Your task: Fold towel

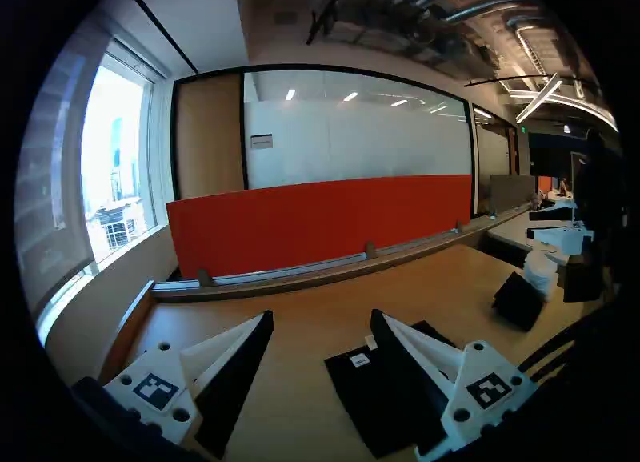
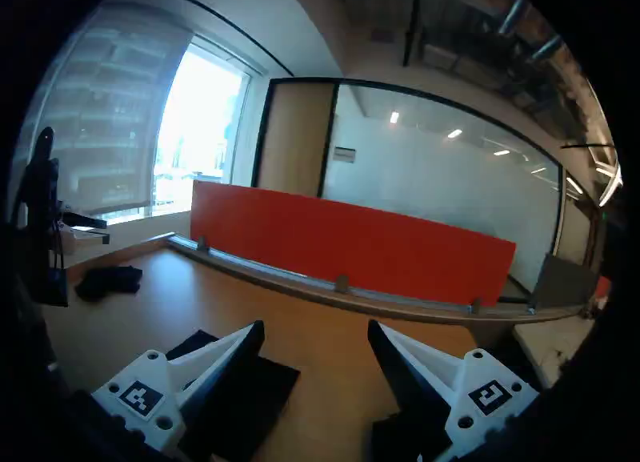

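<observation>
— Wooden desk [image 1: 448, 278] under you, then? What sat closest?

— Yes, a warm brown desktop. Nearest was my left gripper [image 1: 321, 312], its two white fingers spread wide with nothing between them. My right gripper [image 2: 314, 324] was just as wide and just as empty.

— And the towel?

— It was a black towel [image 1: 356, 382], lying flat on the desk. In the left gripper view it lay beneath the finger on that view's right. In the right gripper view the towel [image 2: 268, 386] lay beneath the finger on that view's left. I judged it sat between my two tools. I could not tell whether either finger touched it, or how many layers it had.

— What worried you?

— The cloth was as dark as the inner faces of my fingers, so its edge was hard to pick out. Closing short of the hem would have pinched air, or one corner only, and the fold would have come out crooked. One tool lifting ahead of the other would have dragged it askew.

— Anything farther off?

— A second dark cloth [image 1: 518, 302] lay well apart along the desk, easy to mistake for the one I wanted. Behind stood an orange-red divider [image 1: 320, 222], then a glass wall [image 1: 360, 142] and a bright window [image 1: 116, 166].
</observation>
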Motion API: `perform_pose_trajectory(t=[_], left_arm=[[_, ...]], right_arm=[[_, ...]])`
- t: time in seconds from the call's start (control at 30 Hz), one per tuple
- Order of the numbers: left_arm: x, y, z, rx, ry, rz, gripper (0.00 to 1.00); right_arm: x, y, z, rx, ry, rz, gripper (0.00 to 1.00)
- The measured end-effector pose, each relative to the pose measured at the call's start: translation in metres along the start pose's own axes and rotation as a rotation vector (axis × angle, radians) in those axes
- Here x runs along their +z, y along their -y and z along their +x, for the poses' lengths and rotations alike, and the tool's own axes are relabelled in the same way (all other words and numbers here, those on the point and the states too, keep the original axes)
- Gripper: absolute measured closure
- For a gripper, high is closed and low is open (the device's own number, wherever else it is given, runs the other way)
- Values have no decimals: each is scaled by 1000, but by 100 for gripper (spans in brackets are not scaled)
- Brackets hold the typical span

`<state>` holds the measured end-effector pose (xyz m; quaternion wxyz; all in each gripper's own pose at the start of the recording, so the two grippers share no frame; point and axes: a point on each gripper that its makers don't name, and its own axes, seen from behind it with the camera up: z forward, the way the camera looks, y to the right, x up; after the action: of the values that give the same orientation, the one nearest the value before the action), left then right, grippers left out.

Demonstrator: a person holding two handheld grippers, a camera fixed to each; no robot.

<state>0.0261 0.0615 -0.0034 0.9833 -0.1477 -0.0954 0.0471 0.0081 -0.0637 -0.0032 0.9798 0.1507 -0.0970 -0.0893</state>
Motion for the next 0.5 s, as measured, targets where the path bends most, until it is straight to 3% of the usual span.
perform_pose_trajectory(t=[0.2,0.5], left_arm=[[6,-16,-20,41,55,-56,10],[14,-34,-57,57,122,-106,10]], right_arm=[[0,10,-10,-27,42,39,0],[3,27,-36,-24,86,94,0]])
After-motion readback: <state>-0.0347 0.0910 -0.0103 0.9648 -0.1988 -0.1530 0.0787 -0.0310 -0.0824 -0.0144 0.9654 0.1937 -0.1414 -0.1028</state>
